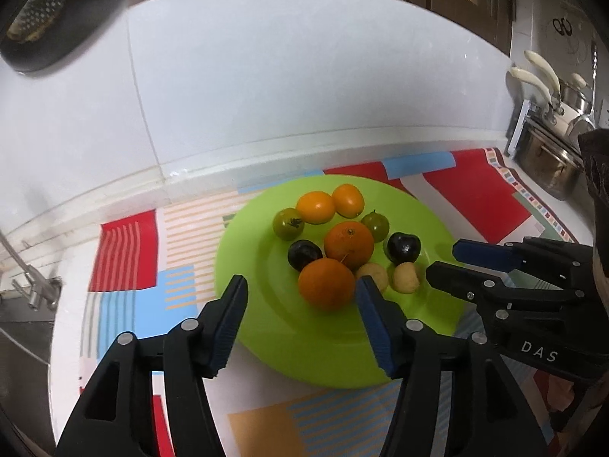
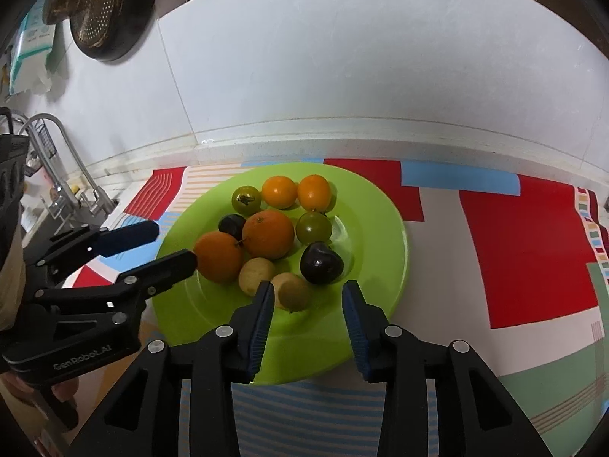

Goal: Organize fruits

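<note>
Left wrist view: all ten fruits sit bunched on the round lime-green plastic plate [image 1: 437,228] — two big oranges [image 1: 326,283], two smaller yellow-orange citrus [image 1: 315,207], two green tomatoes [image 1: 288,223], two dark plums [image 1: 404,247], two pale tan round fruits [image 1: 406,277]. None lies on the red, blue and white patterned mat [image 1: 125,251].

Left gripper [image 1: 300,293] has jaws wide apart, holding nothing, lined up on the near orange. Right gripper [image 2: 307,297] also empty, jaws spread, framing the nearest tan fruit [image 2: 291,290].

Fruit on the plate fits either a sorted end state or a pile waiting to be sorted — can't tell which.

If a pick is on: the fruits touch each other, so come down over one at the pile's outer edge, close across its widest part, squeeze gently, and lift straight so neighbours don't roll.

Room: plate rim is shallow, so round fruit could roll off. Open mat to the right of the plate. White tiled wall [image 2: 342,76] close behind, sink with chrome tap [image 2: 57,144] left, steel pots [image 1: 548,160] far right. The grippers sit near each other over the plate's front, so watch for a clash.
</note>
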Demonstrator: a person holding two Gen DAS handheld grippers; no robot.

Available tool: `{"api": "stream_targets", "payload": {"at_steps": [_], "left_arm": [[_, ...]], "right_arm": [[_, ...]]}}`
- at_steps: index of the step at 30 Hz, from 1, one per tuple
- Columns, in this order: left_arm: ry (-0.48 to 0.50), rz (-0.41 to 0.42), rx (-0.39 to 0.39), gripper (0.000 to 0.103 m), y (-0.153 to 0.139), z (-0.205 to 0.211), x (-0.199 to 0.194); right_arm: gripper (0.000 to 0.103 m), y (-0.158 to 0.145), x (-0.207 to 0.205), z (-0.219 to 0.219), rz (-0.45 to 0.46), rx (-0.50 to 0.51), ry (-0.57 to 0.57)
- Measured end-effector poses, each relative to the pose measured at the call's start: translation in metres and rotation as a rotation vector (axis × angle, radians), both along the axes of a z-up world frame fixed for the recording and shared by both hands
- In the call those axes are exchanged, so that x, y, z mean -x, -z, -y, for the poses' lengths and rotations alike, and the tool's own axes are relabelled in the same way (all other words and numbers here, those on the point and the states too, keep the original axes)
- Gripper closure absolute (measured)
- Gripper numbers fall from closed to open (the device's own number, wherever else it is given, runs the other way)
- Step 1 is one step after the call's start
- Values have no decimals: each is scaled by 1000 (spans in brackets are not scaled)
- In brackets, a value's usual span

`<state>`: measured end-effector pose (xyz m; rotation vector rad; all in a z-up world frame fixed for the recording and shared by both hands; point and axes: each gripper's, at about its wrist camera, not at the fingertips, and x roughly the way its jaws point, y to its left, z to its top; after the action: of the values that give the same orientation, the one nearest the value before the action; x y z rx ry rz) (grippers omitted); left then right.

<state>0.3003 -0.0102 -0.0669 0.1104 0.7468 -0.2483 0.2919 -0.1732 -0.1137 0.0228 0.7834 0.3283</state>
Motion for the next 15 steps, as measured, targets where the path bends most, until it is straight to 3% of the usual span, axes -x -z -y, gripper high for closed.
{"api": "stream_targets", "payload": {"at_steps": [15], "left_arm": [[-112, 109, 32, 27, -59, -13, 73]], "right_arm": [[57, -48, 60, 8, 104, -23, 45]]}}
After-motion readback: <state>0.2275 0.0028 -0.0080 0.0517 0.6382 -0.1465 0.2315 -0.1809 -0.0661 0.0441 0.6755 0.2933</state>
